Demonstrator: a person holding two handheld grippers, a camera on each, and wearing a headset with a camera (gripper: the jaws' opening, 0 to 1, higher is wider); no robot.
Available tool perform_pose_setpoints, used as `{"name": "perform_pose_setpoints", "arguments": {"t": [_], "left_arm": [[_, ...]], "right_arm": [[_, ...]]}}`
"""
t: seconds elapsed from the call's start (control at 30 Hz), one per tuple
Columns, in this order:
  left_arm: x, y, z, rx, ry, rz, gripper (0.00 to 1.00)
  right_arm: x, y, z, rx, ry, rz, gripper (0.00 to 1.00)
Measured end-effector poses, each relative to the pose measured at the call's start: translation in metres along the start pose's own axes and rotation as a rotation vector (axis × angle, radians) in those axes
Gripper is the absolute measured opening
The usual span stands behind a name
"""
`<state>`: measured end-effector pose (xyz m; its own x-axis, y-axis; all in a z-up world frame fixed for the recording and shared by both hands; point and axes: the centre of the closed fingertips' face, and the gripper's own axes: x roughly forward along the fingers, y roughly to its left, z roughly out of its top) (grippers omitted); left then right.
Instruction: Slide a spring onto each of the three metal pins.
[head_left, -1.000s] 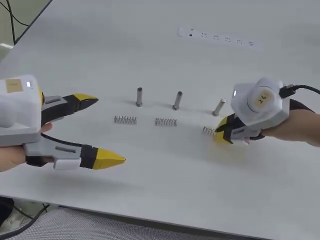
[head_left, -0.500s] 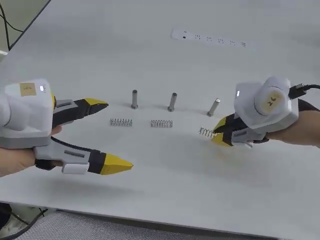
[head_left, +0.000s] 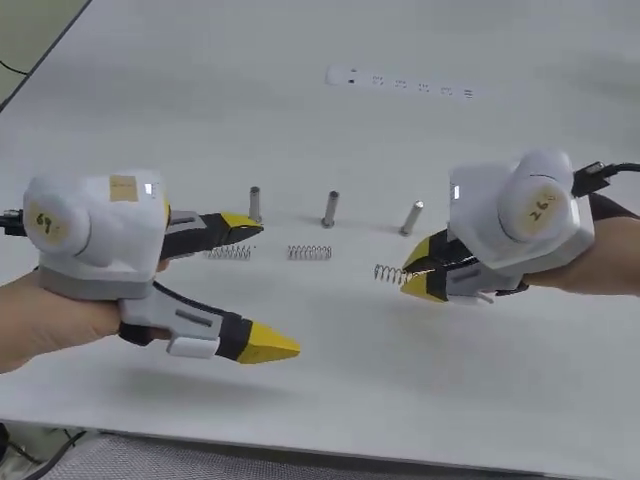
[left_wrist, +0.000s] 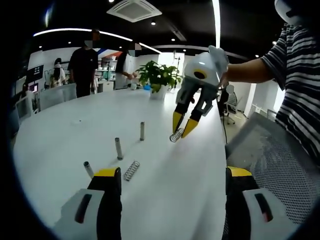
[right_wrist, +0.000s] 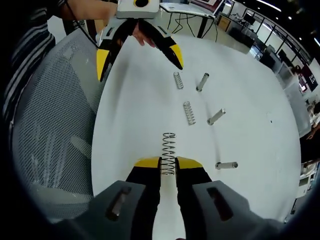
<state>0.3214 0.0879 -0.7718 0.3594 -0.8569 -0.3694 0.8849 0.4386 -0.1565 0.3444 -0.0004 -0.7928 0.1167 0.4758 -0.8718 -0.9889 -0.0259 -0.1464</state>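
Three short metal pins stand in a row on the white table: left pin, middle pin, right pin. Two springs lie in front of them, one by the left pin and one by the middle pin. My right gripper is shut on the end of a third spring, which sticks out ahead of its tips and hangs above the table. My left gripper is wide open, its upper tip next to the left spring.
A white power strip lies at the far side of the table. The table's front edge runs close below the grippers. A mesh chair stands by the table. People and a plant are beyond the table.
My right gripper has lifted its spring off the table and drawn it slightly left and toward me. My left gripper has moved right, toward the left spring.
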Motion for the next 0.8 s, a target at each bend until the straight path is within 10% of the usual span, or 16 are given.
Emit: {"name": "perform_pose_setpoints", "arguments": {"t": [0.8], "left_arm": [[0.040,-0.004,0.020,0.034,-0.109,-0.112,0.48]], "right_arm": [[0.010,0.013,0.040,-0.075,-0.051,0.035,0.13]]}}
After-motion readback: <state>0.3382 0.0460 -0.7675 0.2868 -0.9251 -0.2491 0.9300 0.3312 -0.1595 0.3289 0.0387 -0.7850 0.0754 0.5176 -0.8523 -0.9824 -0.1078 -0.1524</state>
